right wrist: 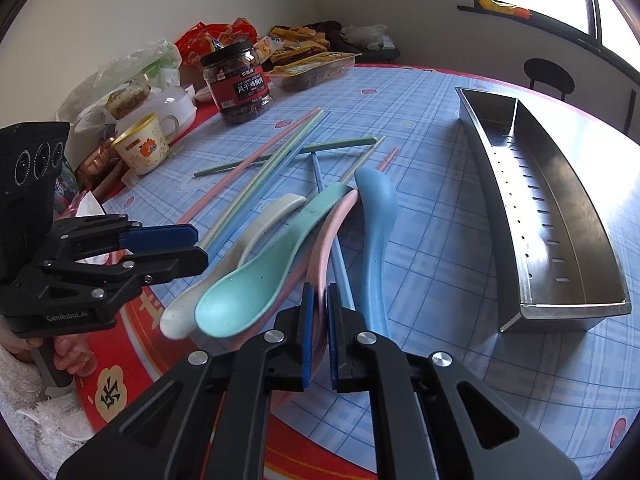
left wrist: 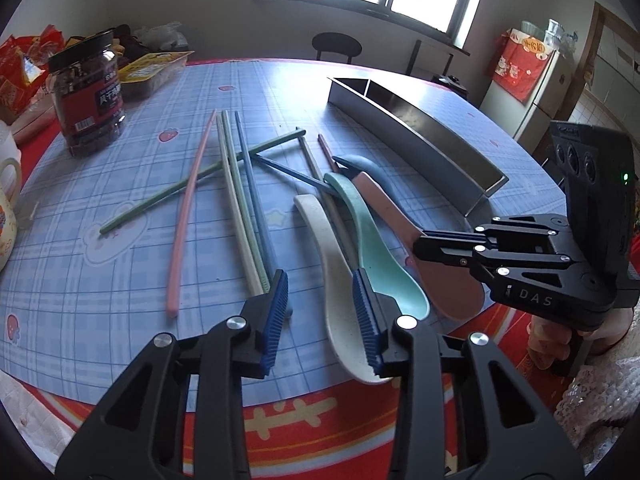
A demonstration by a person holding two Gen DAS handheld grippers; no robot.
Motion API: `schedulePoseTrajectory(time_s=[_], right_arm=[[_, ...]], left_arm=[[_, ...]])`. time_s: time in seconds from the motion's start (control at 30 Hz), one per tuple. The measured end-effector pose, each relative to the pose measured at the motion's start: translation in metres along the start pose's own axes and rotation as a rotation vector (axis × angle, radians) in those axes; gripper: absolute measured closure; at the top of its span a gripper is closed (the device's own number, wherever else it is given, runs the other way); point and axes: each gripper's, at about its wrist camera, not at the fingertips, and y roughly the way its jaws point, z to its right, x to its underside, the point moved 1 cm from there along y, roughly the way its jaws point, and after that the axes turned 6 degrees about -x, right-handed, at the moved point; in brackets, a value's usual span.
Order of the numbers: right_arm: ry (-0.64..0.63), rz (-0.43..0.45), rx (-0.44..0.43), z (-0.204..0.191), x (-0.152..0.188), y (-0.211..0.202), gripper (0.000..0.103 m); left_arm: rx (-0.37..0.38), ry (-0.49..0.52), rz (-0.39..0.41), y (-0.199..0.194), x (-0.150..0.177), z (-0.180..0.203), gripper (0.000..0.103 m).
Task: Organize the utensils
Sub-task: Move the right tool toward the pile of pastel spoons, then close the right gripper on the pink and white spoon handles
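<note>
Pink spoon [right wrist: 320,248] pinched by right tongs [right wrist: 319,334] at table edge — left tongs [left wrist: 322,320] spread.

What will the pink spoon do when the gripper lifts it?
The pink spoon looks rigid, so it probably won't bend. Its smooth surface might slip between the pads. The teal spoon overlaps it, so that may shift when the right gripper lifts.

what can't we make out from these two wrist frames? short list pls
- Pink spoon bowel end: right wrist view, hidden behind the right tool; whether the pads actually pinch it cannot be told.
- Steel utensil tray interior: left wrist view shows only its outer wall.
- Jar label text: too small in both views.
- Blue spoon: left wrist view, mostly covered by the pink and teal spoon.
</note>
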Motion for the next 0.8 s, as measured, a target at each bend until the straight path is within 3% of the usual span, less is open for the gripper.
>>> schedulePoseTrajectory(time_s=[0.2,0.8], right_arm=[[-0.003,0.003,-0.012,-0.001,0.001,0.001,0.096],[0.014,-0.005,-0.042,0.001,0.002,0.003,0.097]], left_arm=[[-0.013,0.016,-0.045,0.015,-0.002,0.002,0.079],[0.046,0.021,-0.086,0.024,0.001,0.005,0.079]])
